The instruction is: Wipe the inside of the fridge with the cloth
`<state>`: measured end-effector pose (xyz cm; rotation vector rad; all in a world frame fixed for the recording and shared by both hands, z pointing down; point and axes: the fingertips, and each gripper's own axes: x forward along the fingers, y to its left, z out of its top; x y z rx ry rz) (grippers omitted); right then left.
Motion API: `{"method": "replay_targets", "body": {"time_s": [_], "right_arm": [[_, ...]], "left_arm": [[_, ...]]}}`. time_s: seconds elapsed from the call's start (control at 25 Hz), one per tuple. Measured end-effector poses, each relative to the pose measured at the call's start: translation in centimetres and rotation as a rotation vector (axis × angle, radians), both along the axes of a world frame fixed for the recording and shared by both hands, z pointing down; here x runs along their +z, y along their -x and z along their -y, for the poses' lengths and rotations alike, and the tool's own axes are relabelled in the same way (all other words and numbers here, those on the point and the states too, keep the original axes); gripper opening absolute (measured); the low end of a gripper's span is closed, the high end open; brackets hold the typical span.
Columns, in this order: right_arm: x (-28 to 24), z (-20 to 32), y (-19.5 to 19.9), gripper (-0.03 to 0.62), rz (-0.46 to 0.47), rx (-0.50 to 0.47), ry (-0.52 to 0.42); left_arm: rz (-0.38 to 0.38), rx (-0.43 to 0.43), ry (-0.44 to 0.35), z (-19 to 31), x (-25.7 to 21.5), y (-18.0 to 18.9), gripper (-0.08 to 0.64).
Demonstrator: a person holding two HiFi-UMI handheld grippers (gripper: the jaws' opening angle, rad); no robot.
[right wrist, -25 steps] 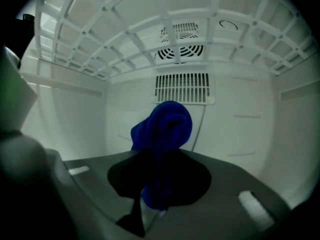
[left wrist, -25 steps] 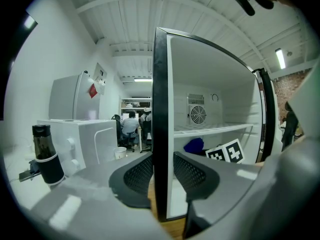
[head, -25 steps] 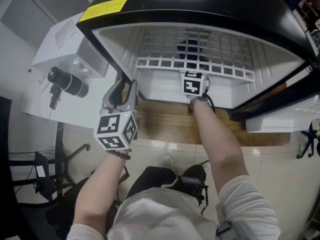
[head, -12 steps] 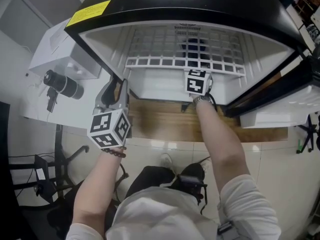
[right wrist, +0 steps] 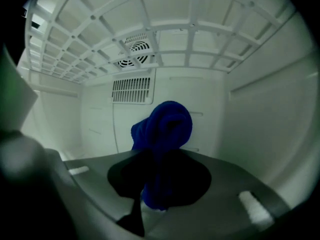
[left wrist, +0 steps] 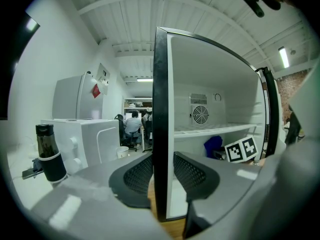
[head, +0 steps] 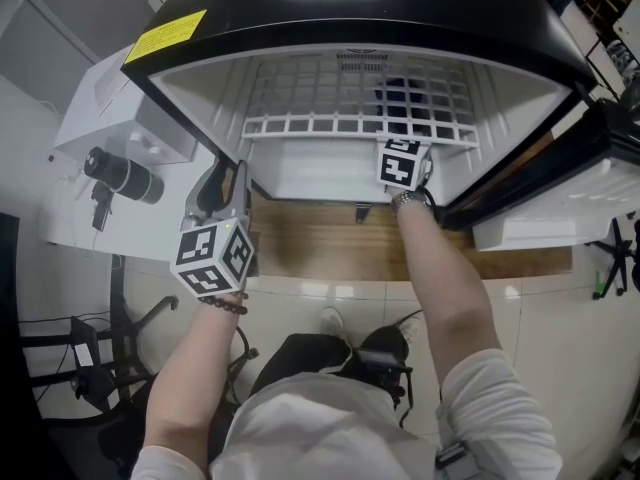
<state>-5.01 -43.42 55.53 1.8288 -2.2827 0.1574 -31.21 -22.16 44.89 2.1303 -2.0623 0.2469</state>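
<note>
Jaws of the right gripper (right wrist: 160, 178) are clamping on the blue cloth (right wrist: 165, 129), which is bunching up into a rolled wad just past their tips. The wad is sitting in the lower compartment of the fridge (head: 400, 18), under the white wire shelf (right wrist: 150, 29) and in front of the white back wall, where a slatted grille (right wrist: 132, 90) and a round fan vent (right wrist: 136, 46) are showing. In the head view the gripper's marker cube is sitting at the shelf's front rail, right of the middle, and the dark cloth is showing through the grid behind it. The right forearm (head: 440, 278) is reaching in over a wooden board (head: 320, 243) at the fridge's foot.

The left gripper (left wrist: 162, 176) is closing on the black front edge of the fridge's left side wall (left wrist: 160, 94), one pad outside and one against the white inner face. Its marker cube is hanging below that wall in the head view.

Further out, the open door (head: 520, 183) is standing at the right. A yellow label (head: 165, 36) is lying on the fridge's black top corner. A dark bottle (left wrist: 47, 154) is resting on the white tabletop (head: 90, 208) left of the fridge.
</note>
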Motion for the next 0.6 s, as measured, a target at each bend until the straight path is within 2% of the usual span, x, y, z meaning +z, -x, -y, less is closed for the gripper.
{"method": "replay_targets", "body": {"time_s": [0.36, 0.6], "right_arm": [[0.0, -0.1, -3.5, 0.081, -0.005, 0.085, 0.019], [-0.1, -0.3, -4.1, 0.081, -0.01, 0.104, 0.017]], "left_arm": [[0.001, -0.012, 0.021, 0.0, 0.0, 0.1, 0.123], [-0.002, -0.022, 0.024, 0.0, 0.1, 0.0, 0.123]]}}
